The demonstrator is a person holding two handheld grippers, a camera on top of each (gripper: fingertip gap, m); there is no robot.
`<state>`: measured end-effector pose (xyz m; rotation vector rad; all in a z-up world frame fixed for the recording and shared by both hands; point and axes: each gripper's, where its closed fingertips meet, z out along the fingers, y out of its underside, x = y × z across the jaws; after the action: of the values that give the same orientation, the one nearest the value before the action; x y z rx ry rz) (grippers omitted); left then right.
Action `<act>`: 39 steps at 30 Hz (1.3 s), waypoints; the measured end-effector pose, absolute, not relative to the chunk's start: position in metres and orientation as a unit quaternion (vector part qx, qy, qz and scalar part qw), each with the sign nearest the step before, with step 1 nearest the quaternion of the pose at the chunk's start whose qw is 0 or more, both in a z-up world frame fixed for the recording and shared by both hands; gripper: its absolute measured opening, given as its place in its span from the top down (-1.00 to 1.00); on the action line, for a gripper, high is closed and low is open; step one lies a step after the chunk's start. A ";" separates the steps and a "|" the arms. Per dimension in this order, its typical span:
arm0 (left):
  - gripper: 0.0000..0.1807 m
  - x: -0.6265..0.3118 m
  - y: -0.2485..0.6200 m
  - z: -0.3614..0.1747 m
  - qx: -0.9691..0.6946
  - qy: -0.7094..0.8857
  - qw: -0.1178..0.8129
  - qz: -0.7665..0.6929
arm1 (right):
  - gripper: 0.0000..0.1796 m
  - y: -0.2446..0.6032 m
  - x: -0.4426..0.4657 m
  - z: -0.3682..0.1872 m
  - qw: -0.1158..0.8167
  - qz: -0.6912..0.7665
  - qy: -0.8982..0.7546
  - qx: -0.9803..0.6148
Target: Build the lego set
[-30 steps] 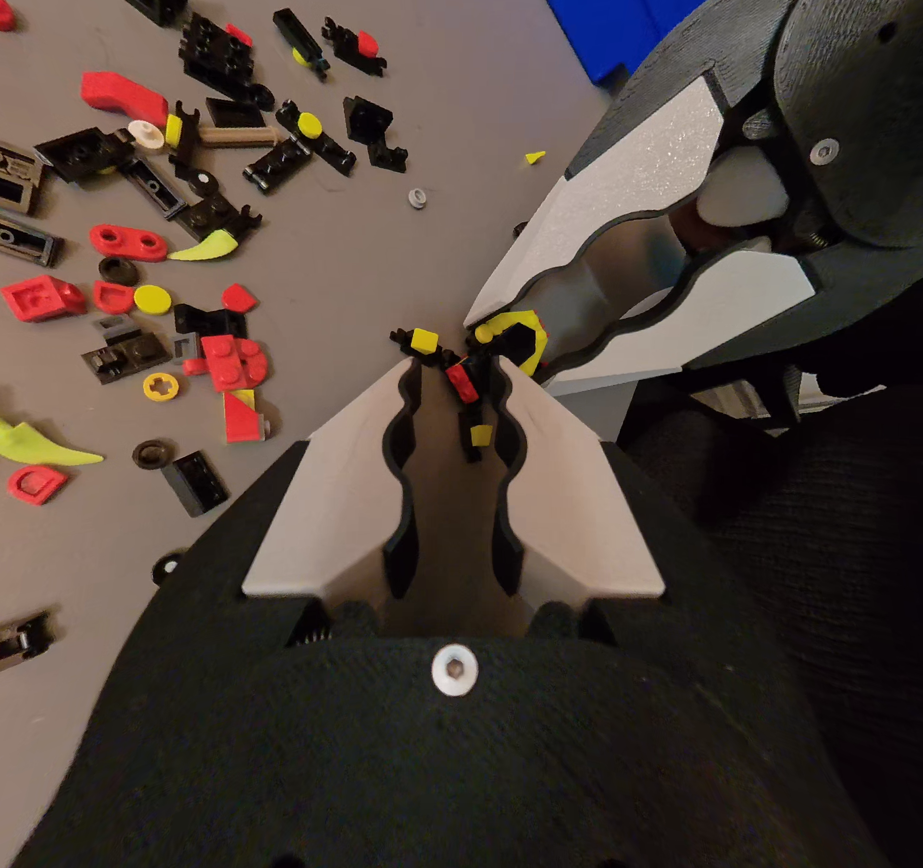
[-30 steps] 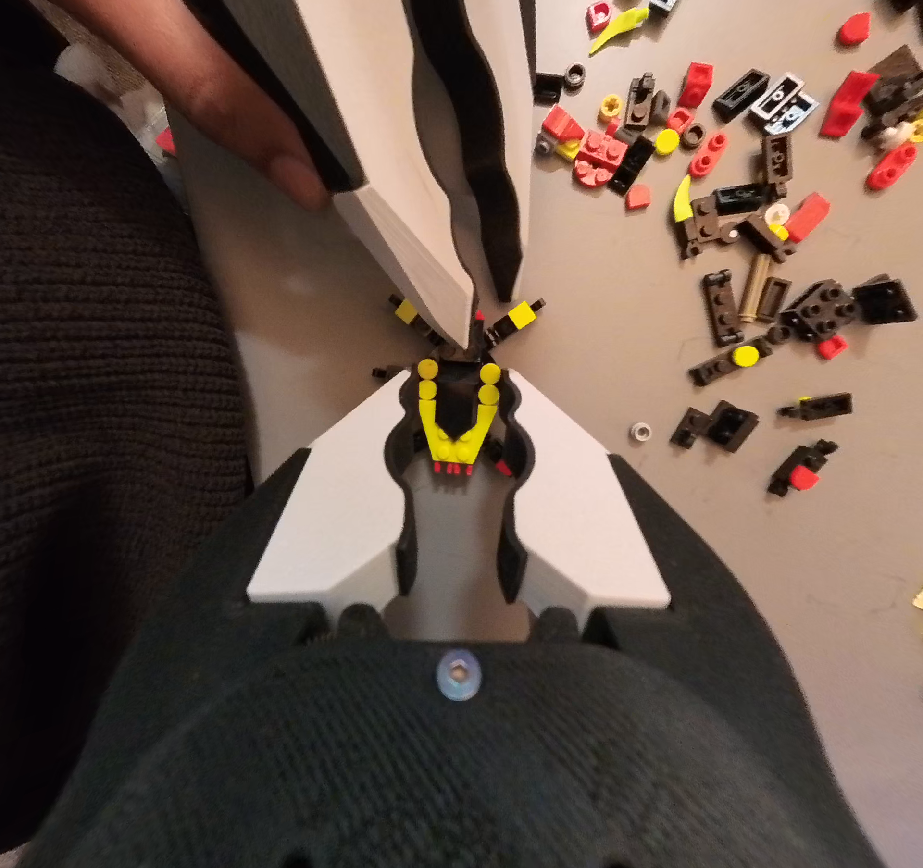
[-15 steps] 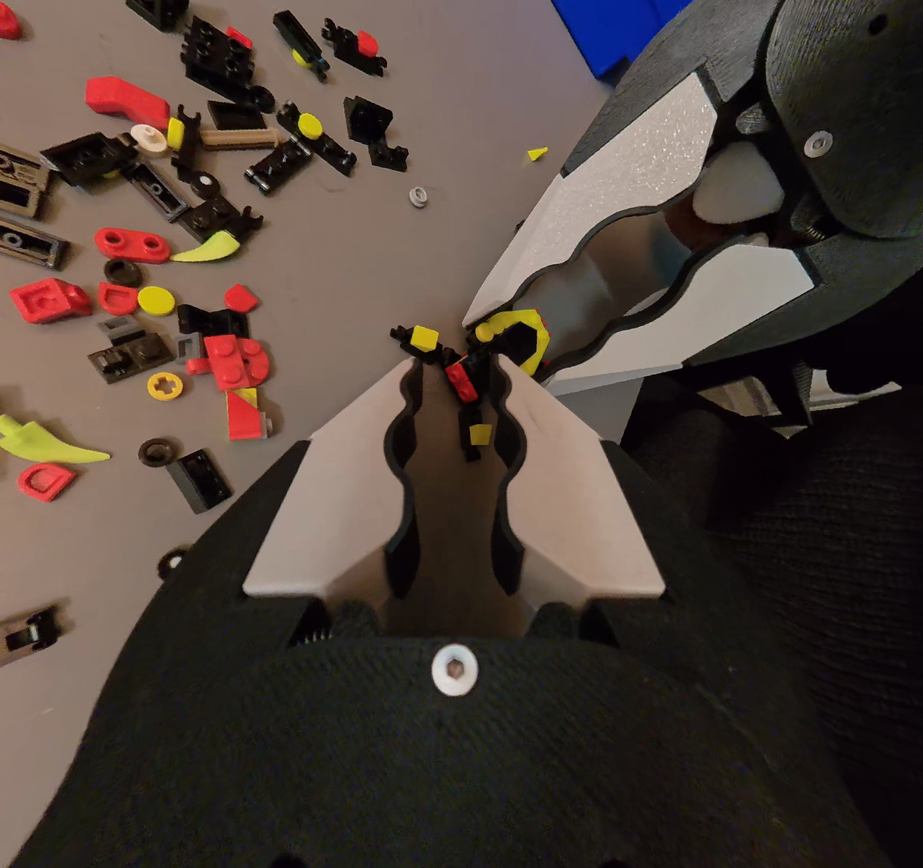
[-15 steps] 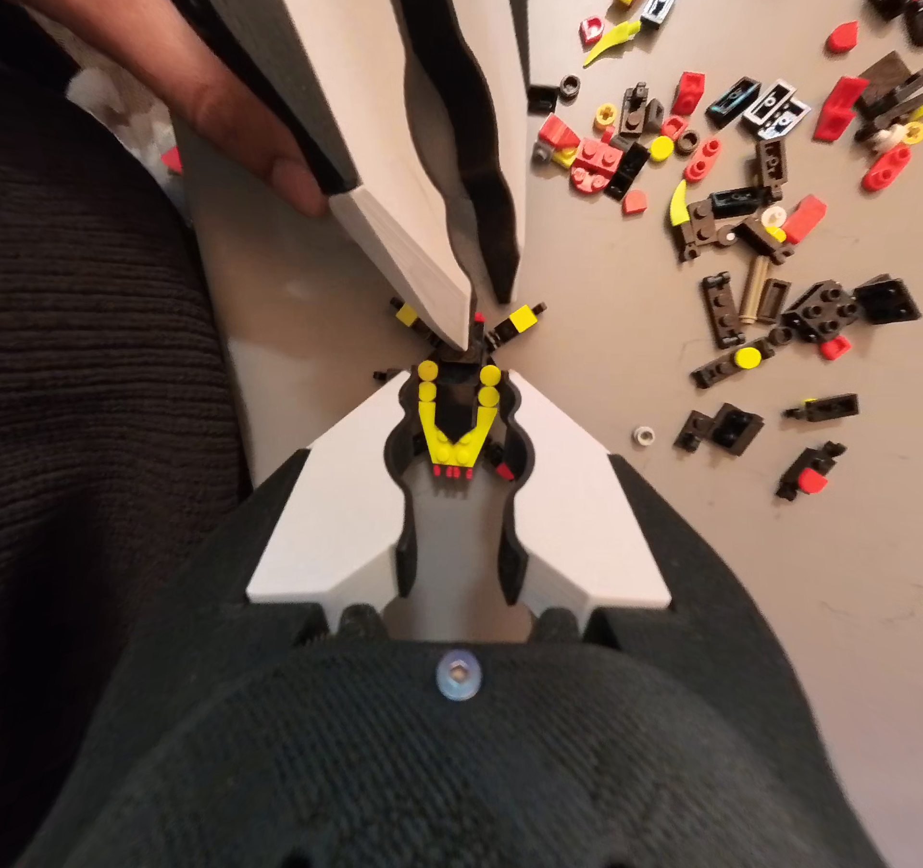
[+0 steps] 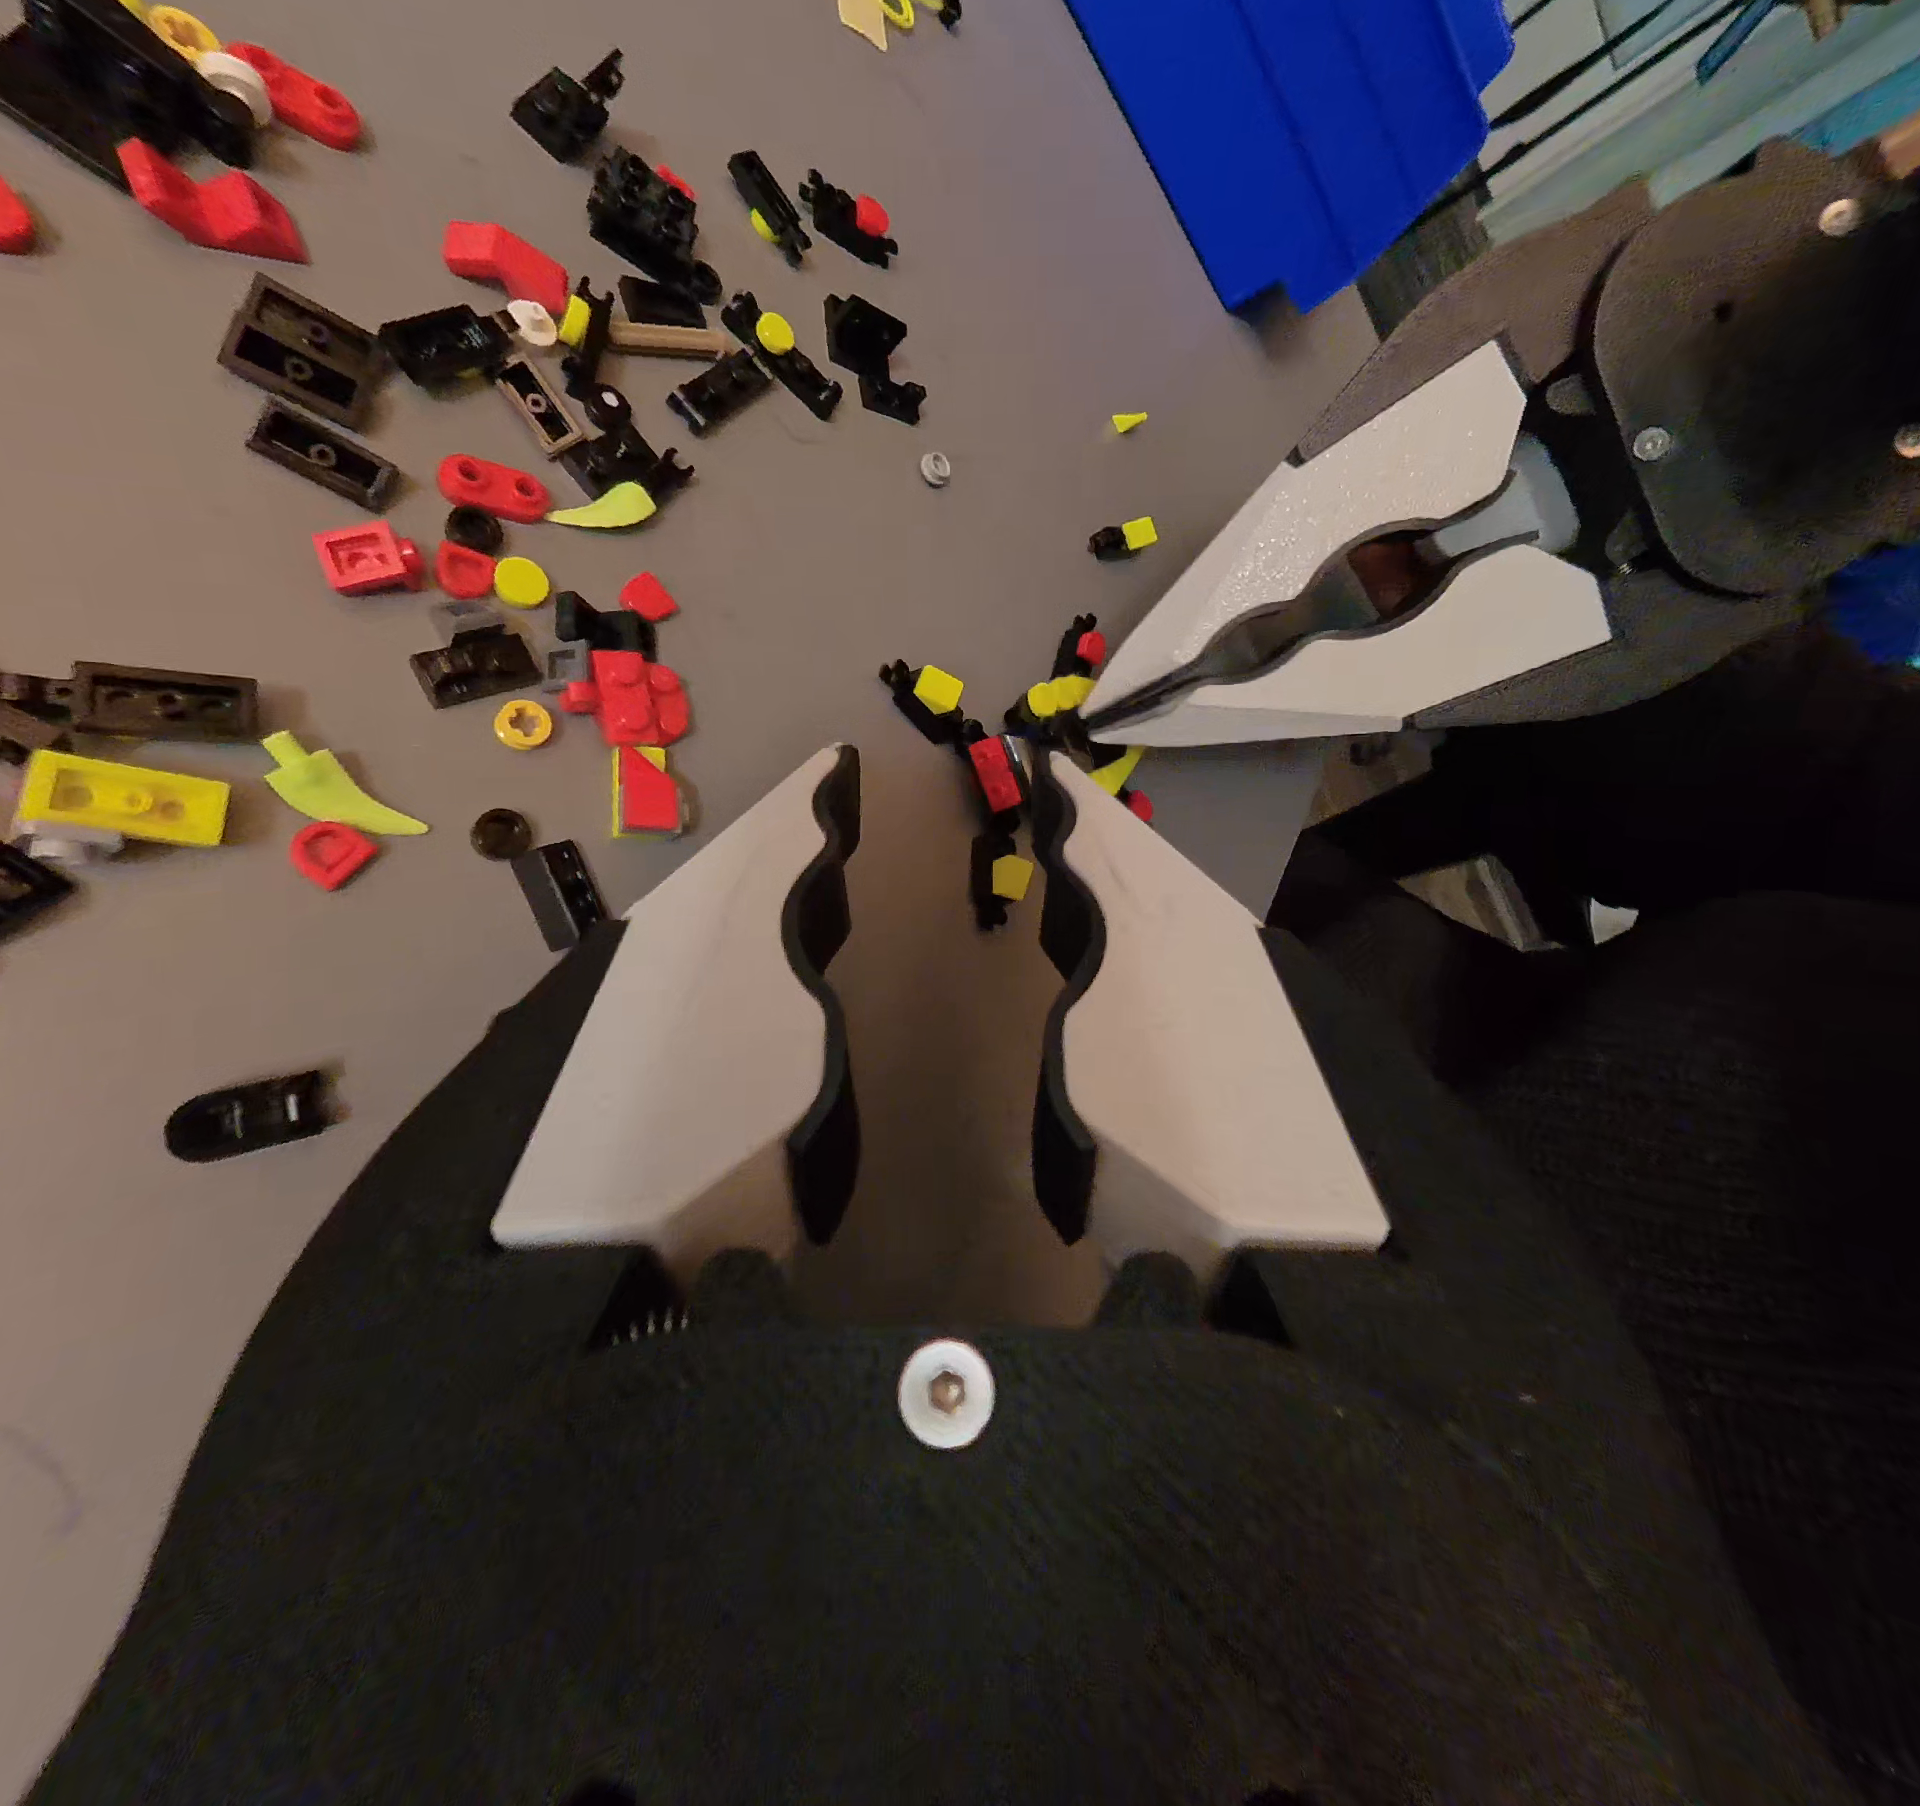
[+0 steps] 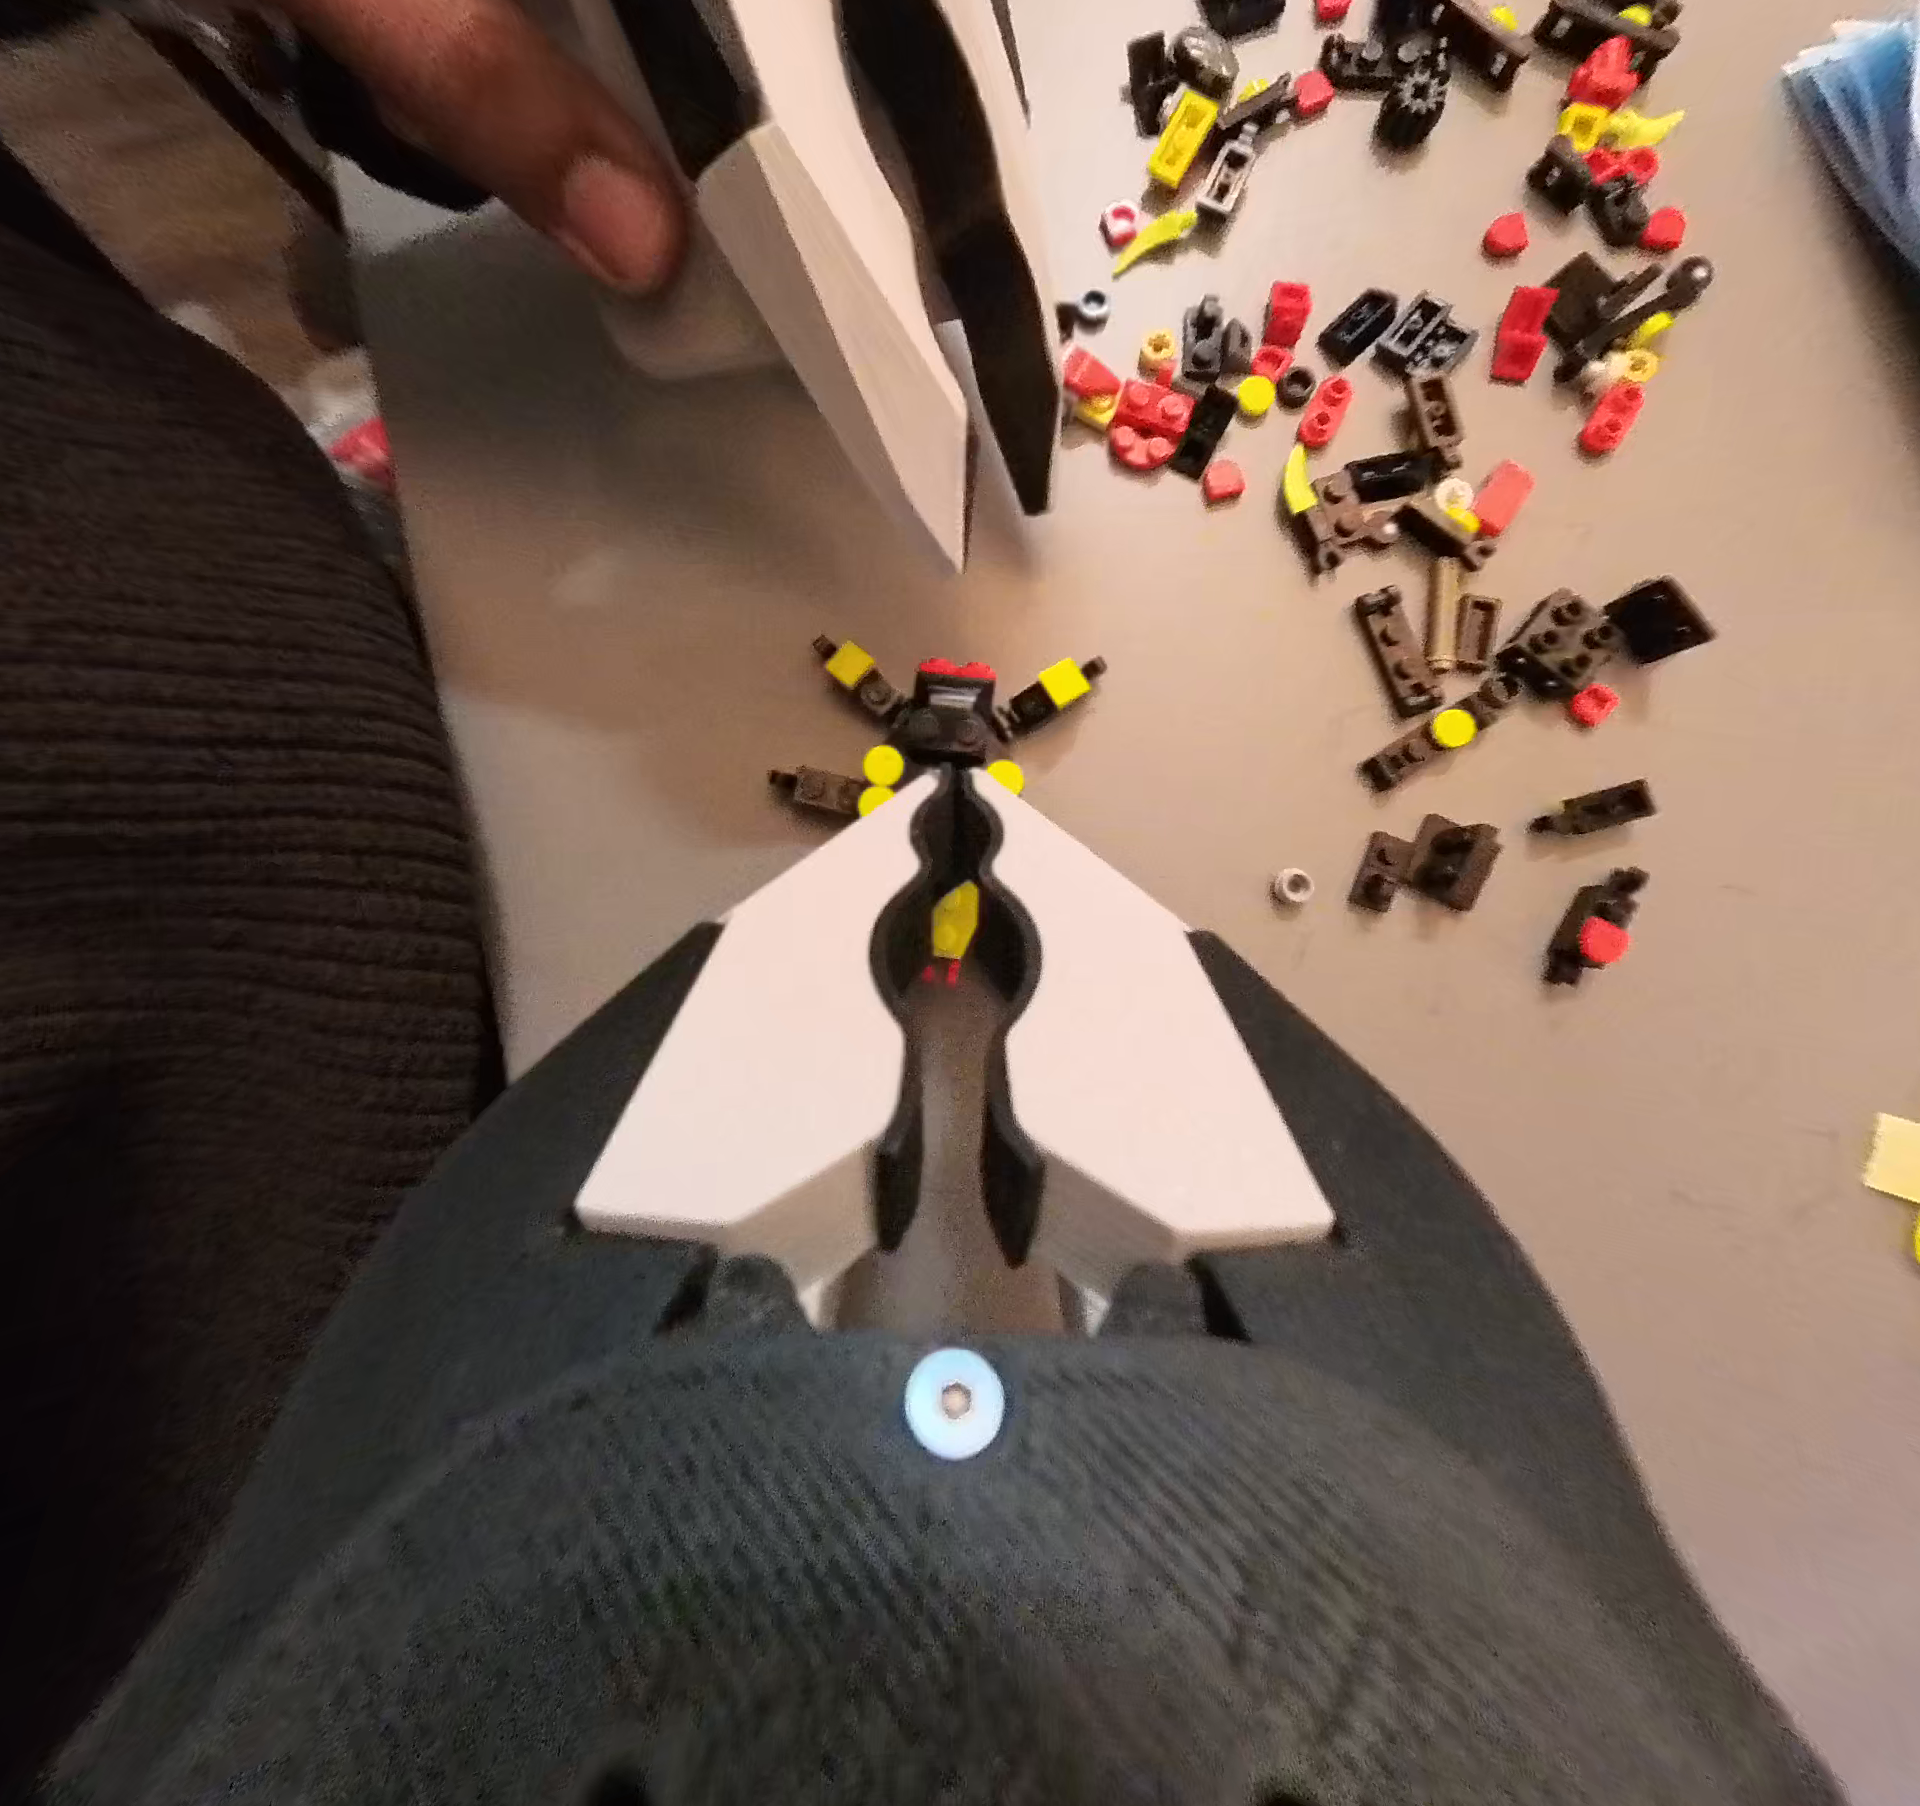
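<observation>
Grey table point(image 5: 1039, 198), blue bin point(image 5: 1278, 63) alongside

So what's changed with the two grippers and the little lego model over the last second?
The right gripper has closed from open to shut on the lego model, pinching its yellow and black body. The left gripper has opened, let go and drawn back from the model; one leg still lies between its fingers in its own view. The loose pieces on the table lie as before.
</observation>
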<state>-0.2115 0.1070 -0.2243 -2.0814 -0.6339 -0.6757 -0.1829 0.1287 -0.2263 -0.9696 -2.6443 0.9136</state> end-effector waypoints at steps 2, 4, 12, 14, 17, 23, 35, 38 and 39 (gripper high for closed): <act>0.65 -0.207 0.107 -0.227 -0.836 -0.245 0.411 -0.270 | 1.00 0.127 -0.183 -0.228 0.101 0.295 -0.895 -0.319; 0.65 -0.202 0.108 -0.229 -0.841 -0.238 0.405 -0.269 | 1.00 0.124 -0.183 -0.229 0.093 0.294 -0.895 -0.321; 0.67 -0.192 0.119 -0.237 -0.847 -0.228 0.392 -0.276 | 1.00 0.122 -0.183 -0.230 0.071 0.292 -0.892 -0.336; 0.68 -0.192 0.121 -0.236 -0.844 -0.229 0.395 -0.280 | 1.00 0.122 -0.183 -0.231 0.070 0.290 -0.892 -0.339; 0.69 -0.192 0.121 -0.236 -0.841 -0.233 0.396 -0.286 | 1.00 0.122 -0.182 -0.231 0.074 0.285 -0.894 -0.337; 0.70 -0.210 0.114 -0.217 -0.812 -0.255 0.438 -0.288 | 0.91 0.128 -0.192 -0.222 0.122 0.337 -0.878 -0.318; 0.68 -0.229 0.099 -0.205 -0.789 -0.272 0.470 -0.286 | 0.59 0.124 -0.192 -0.221 0.093 0.385 -0.852 -0.342; 0.68 -0.226 0.099 -0.204 -0.789 -0.266 0.472 -0.289 | 0.58 0.122 -0.193 -0.222 0.084 0.392 -0.847 -0.350; 0.68 -0.226 0.100 -0.204 -0.790 -0.264 0.472 -0.290 | 0.58 0.123 -0.193 -0.222 0.084 0.391 -0.846 -0.351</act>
<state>-0.2257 0.0999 -0.2037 -1.9340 -0.6476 -0.7099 -0.1932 0.1232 -0.2224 -1.0484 -2.5248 1.1672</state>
